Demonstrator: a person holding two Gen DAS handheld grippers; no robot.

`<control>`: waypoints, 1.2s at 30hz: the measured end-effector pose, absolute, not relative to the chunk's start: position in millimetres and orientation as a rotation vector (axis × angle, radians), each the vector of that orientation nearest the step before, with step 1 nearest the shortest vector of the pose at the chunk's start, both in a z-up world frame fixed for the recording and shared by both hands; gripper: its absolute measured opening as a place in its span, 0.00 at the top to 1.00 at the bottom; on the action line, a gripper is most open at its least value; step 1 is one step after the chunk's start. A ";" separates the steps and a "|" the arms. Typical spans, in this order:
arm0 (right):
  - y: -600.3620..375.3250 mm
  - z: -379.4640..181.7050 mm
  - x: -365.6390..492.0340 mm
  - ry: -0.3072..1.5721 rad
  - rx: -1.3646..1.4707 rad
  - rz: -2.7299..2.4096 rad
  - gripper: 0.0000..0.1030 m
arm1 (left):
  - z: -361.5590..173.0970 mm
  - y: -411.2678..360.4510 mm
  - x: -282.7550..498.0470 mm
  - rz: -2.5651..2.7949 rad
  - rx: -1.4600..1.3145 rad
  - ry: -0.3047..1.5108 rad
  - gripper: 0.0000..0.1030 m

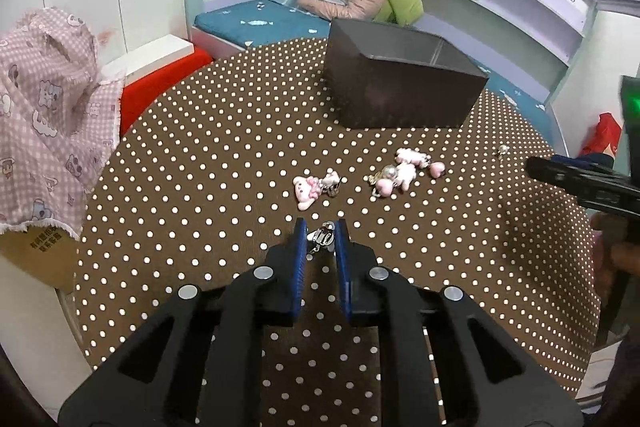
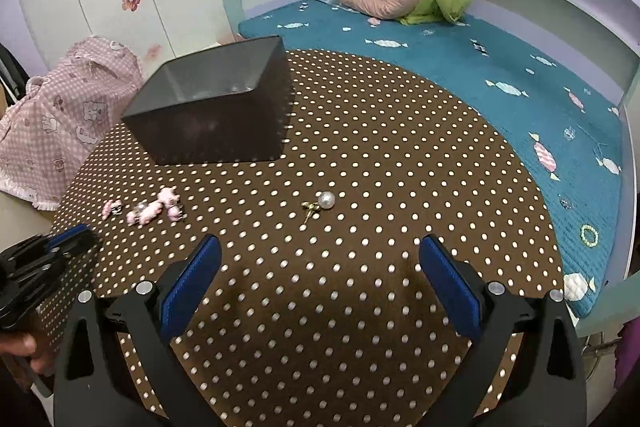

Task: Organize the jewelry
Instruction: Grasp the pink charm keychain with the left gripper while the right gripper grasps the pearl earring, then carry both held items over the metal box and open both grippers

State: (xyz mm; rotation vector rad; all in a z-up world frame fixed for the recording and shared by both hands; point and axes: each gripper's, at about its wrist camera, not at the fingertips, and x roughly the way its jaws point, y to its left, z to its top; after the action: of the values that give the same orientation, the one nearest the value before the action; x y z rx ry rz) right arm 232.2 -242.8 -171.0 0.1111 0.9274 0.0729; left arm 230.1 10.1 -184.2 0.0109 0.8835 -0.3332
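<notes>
step: you're on a pick, small silver clip (image 1: pixel 322 237) between the left gripper (image 1: pixel 321 239) pads at lower centre of the left view. Looks like one piece of several headed for the box.
left tool: jaws nearly closed, blue pads (image 1: pixel 301 247) pinching the clip. It seems gripped, but whether it's off the cloth I can't tell.
right tool: right gripper (image 2: pixel 320 259) wide open, nothing between the pads, hovering over the dotted cloth (image 2: pixel 380 155) at bottom of the right view.
right target: pearl earring (image 2: pixel 320 205) just ahead of the open jaws, mid-frame, lying apart from the rest.
rest of jewelry: pink charms (image 1: pixel 404 171) and bunny clip (image 1: pixel 308 189) mid-frame in the left view, loose on the cloth.
box: dark box (image 1: pixel 396 87) beyond them, upper centre, open top.
next: carry the clip over the rim and release. Thin piece, so keep the pinch firm.
</notes>
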 end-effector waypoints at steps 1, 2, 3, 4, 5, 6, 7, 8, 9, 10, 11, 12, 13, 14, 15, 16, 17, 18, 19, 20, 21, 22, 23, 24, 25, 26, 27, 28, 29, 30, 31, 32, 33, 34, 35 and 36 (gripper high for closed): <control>-242.7 -173.5 236.9 0.928 0.111 0.069 0.08 | -181.6 10.6 229.5 -0.334 0.010 0.879 0.86; -242.3 -176.3 241.9 0.932 0.112 0.069 0.08 | -178.7 10.5 228.4 -0.335 0.009 0.872 0.86; -241.9 -178.7 246.5 0.936 0.113 0.069 0.08 | -175.2 10.7 226.7 -0.336 0.004 0.864 0.86; -241.8 -179.9 249.1 0.935 0.113 0.069 0.12 | -172.2 11.2 226.3 -0.337 0.002 0.859 0.86; -241.4 -181.3 251.4 0.936 0.111 0.071 0.19 | -170.2 11.0 226.8 -0.337 0.002 0.855 0.86; -241.0 -183.2 254.4 0.940 0.105 0.075 0.23 | -167.6 11.2 225.8 -0.336 0.002 0.849 0.86; -239.7 -186.7 258.1 0.951 0.091 0.075 0.31 | -165.9 11.1 225.3 -0.336 0.000 0.845 0.86; -238.0 -186.8 258.7 0.944 0.074 0.067 0.35 | -162.3 11.3 228.6 -0.336 -0.003 0.844 0.86; -236.6 -187.3 259.4 0.940 0.058 0.067 0.42 | -161.0 11.8 228.4 -0.336 -0.005 0.841 0.86; -235.4 -187.8 259.6 0.934 0.041 0.069 0.48 | -160.0 12.4 228.3 -0.335 -0.006 0.839 0.86; -234.7 -188.0 259.3 0.931 0.029 0.073 0.59 | -158.7 10.7 228.5 -0.334 -0.007 0.837 0.86; -233.7 -188.6 258.7 0.929 0.013 0.078 0.63 | -157.6 10.5 229.1 -0.335 -0.009 0.836 0.86; -232.5 -188.9 257.6 0.927 0.001 0.081 0.70 | -156.1 10.6 228.8 -0.336 -0.011 0.833 0.86; -231.0 -189.4 256.5 0.924 -0.013 0.086 0.77 | -155.7 9.9 229.3 -0.337 -0.011 0.832 0.86; -229.3 -190.0 256.0 0.921 -0.027 0.090 0.80 | -154.8 10.1 230.2 -0.339 -0.012 0.831 0.86; -228.4 -190.7 255.2 0.916 -0.042 0.097 0.84 | -153.7 9.6 230.2 -0.341 -0.012 0.828 0.86; -228.3 -191.4 254.3 0.913 -0.047 0.104 0.84 | -153.0 8.7 231.1 -0.342 -0.013 0.827 0.86; -225.3 -192.3 253.8 0.911 -0.049 0.110 0.84 | -152.3 9.1 231.9 -0.344 -0.014 0.825 0.86; -225.9 -192.5 252.4 0.909 -0.051 0.114 0.85 | -151.4 8.7 231.2 -0.345 -0.014 0.823 0.86; -226.2 -191.4 252.0 0.909 -0.050 0.116 0.85 | -149.7 8.8 230.8 -0.345 -0.015 0.819 0.86; -227.6 -190.0 250.3 0.908 -0.044 0.121 0.85 | -149.5 8.3 231.3 -0.344 -0.015 0.818 0.86; -229.5 -188.7 248.2 0.905 -0.035 0.130 0.87 | -149.1 8.9 231.1 -0.344 -0.016 0.815 0.86; -229.7 -186.5 245.4 0.904 -0.031 0.133 0.88 | -148.1 9.6 231.1 -0.344 -0.017 0.814 0.86; -230.5 -184.4 242.9 0.901 -0.026 0.137 0.88 | -147.1 10.3 231.1 -0.342 -0.018 0.812 0.86; -232.2 -181.8 240.1 0.896 -0.018 0.144 0.88 | -146.9 11.1 231.2 -0.342 -0.018 0.810 0.86; -231.8 -179.6 238.9 0.894 -0.015 0.148 0.88 | -145.3 11.8 231.4 -0.343 -0.021 0.807 0.86; -231.8 -177.3 237.4 0.892 -0.016 0.151 0.88 | -144.6 13.1 231.8 -0.344 -0.022 0.805 0.86; -232.0 -174.7 235.2 0.888 -0.022 0.154 0.88 | -143.0 13.5 232.1 -0.344 -0.022 0.800 0.86; -231.0 -171.8 233.5 0.885 -0.023 0.157 0.88 | -142.5 14.5 232.0 -0.343 -0.023 0.797 0.86; -231.4 -168.7 232.1 0.881 -0.017 0.164 0.88 | -141.2 15.0 232.4 -0.343 -0.025 0.795 0.86; -232.1 -165.3 231.7 0.876 -0.010 0.171 0.88 | -140.1 15.7 232.9 -0.343 -0.026 0.792 0.86; -231.5 -162.0 231.2 0.871 -0.006 0.176 0.88 | -138.0 16.0 233.4 -0.343 -0.027 0.787 0.86; -233.1 -155.9 229.2 0.862 -0.002 0.185 0.88 | -135.7 16.1 234.0 -0.343 -0.027 0.782 0.86; -234.3 -147.8 227.2 0.848 0.006 0.196 0.88 | -132.9 15.9 234.7 -0.344 -0.028 0.776 0.86; -234.5 -140.1 226.1 0.835 0.012 0.207 0.88 | -130.2 16.3 236.0 -0.345 -0.030 0.769 0.86; -233.1 -133.0 226.3 0.823 0.014 0.215 0.88 | -127.9 15.5 236.2 -0.345 -0.030 0.764 0.86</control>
State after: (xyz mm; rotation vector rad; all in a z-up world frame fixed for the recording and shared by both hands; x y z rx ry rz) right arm 226.3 -233.1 -133.0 0.0145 0.8229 0.2154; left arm 236.2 15.5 -127.9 -0.0304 0.7636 -0.3451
